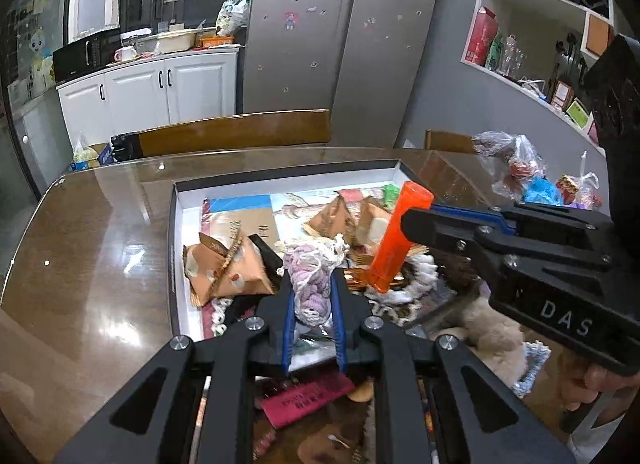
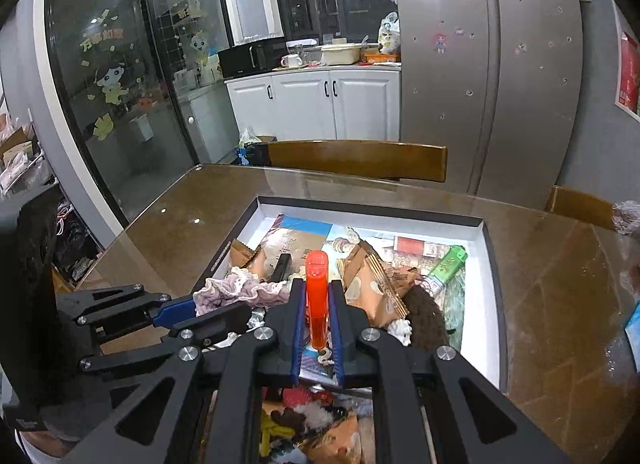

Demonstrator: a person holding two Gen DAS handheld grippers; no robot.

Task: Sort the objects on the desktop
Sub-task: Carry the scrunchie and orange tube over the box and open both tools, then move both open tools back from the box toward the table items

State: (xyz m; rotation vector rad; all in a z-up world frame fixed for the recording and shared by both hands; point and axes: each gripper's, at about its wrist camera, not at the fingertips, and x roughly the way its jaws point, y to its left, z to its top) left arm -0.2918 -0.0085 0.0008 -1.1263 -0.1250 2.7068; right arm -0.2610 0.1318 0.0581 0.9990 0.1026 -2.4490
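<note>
Meanwhile both tools were loaded above the shallow white-lined black box (image 2: 490, 288) that sat on the glossy brown glass-topped desk (image 1: 92, 232). The left gripper (image 1: 312, 296) had its jaws clenched on a bundle of pale lilac and white knitted yarn (image 1: 310, 276), lifted clear of the clutter, probably so that it would not drag other pieces along. The right gripper (image 2: 318, 316) had its jaws clamped about the lower half of a slim orange plastic tube (image 2: 317, 296), held upright over the box. Beneath them lay tan snack packets (image 2: 376, 288), a green stick-shaped wrapper (image 2: 446, 266) and printed paper. By my reading, each item was being carried to its own sorting spot, and which spot could not be told.
</note>
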